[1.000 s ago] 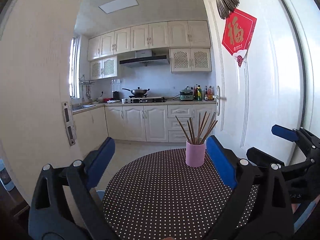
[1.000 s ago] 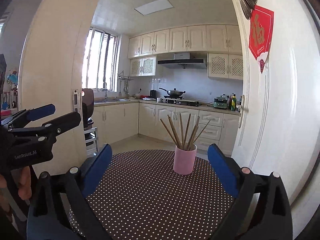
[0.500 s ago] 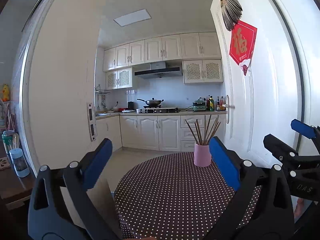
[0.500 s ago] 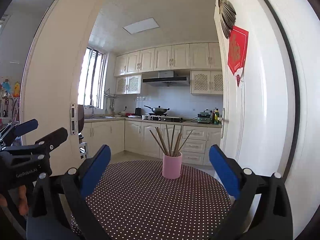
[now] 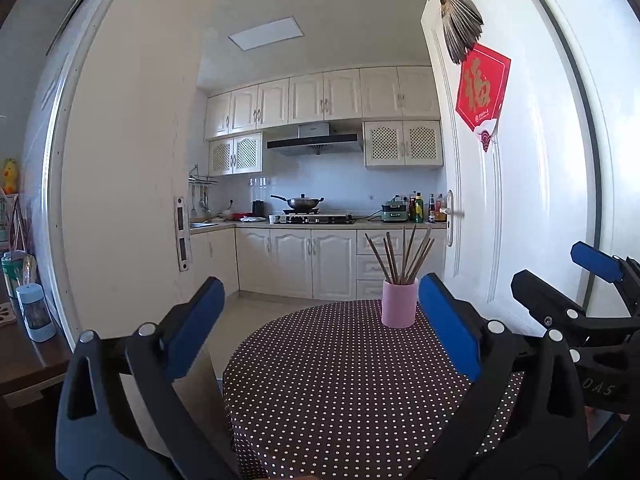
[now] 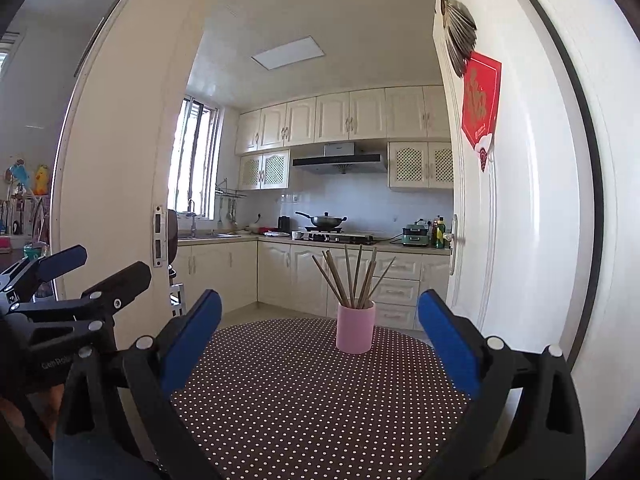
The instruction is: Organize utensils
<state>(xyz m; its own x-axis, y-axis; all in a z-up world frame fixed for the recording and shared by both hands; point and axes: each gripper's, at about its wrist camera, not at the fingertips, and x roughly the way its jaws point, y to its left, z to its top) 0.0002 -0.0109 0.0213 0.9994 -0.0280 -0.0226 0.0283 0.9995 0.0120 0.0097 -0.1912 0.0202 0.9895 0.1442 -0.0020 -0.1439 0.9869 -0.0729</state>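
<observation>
Pink cup [image 6: 355,329] holds chopsticks [image 6: 352,280] upright mid-frame, probably sorted; left gripper [image 5: 320,332] and right gripper [image 6: 320,336] both gape empty.

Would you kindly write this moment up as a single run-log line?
left gripper: open, empty | right gripper: open, empty | pink cylindrical cup: upright on polka-dot round table, holding brown wooden chopsticks | contact: none

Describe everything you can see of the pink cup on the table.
The pink cup is a plain, straight-sided cylinder with a matte look and no handle. It stands upright toward the far side of the round polka-dot table, resting on the cloth. A bundle of brown chopsticks stands in it, fanning outward above the rim. Nothing else touches it; both grippers are well short of it.
</observation>
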